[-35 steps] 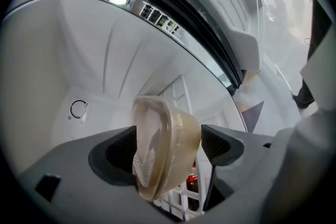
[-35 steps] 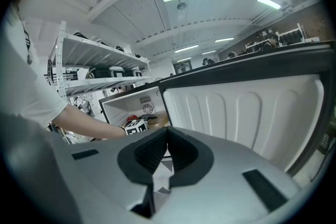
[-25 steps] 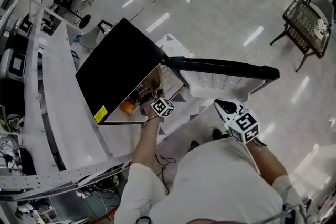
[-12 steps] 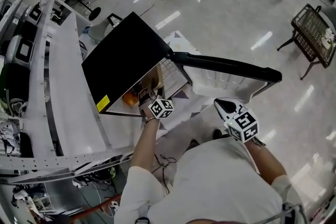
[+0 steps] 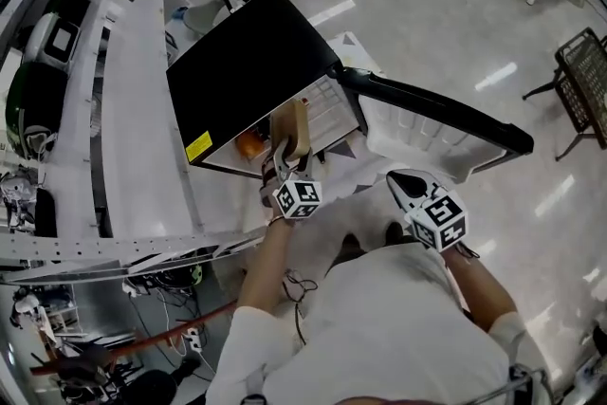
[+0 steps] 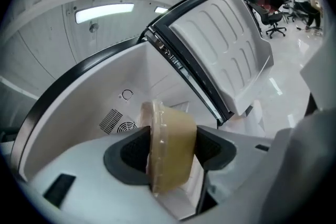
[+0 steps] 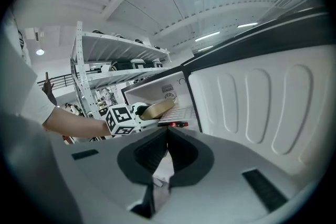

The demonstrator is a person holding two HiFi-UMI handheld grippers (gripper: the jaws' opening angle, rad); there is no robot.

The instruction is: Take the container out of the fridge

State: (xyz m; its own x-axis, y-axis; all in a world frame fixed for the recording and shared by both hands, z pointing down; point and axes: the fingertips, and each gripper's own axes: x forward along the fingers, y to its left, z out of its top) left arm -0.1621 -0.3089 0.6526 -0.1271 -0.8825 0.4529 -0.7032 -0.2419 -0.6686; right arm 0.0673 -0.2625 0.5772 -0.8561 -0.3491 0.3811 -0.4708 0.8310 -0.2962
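**Holding the container at the fridge's mouth**

In the head view, the fridge (image 5: 245, 76) stands with its door (image 5: 432, 114) swung wide open to the right. The left gripper (image 5: 284, 158) has the tan container (image 5: 290, 126) tipped on edge at the front edge of the opening. An orange item (image 5: 248, 144) sits just behind it inside. The right gripper (image 5: 408, 189) hangs well apart, near the door's inner side.

In the left gripper view, the jaws have just been closing a little. They pinch the container (image 6: 173, 136) between them, with its lidded rim against the left pad. Behind it are the white interior and the back-wall vent (image 6: 113, 120).

In the right gripper view, the jaws are pressed together with nothing between them. Beyond them the container (image 7: 156, 108) is held above the front edge of the wire shelf (image 7: 181, 112), and a red item (image 7: 178, 124) lies on that shelf.

By my reckoning the grasp is made and the container is off the shelf. I cannot tell whether it is fully clear of the opening. What looks left is carrying it free of the fridge and its door.
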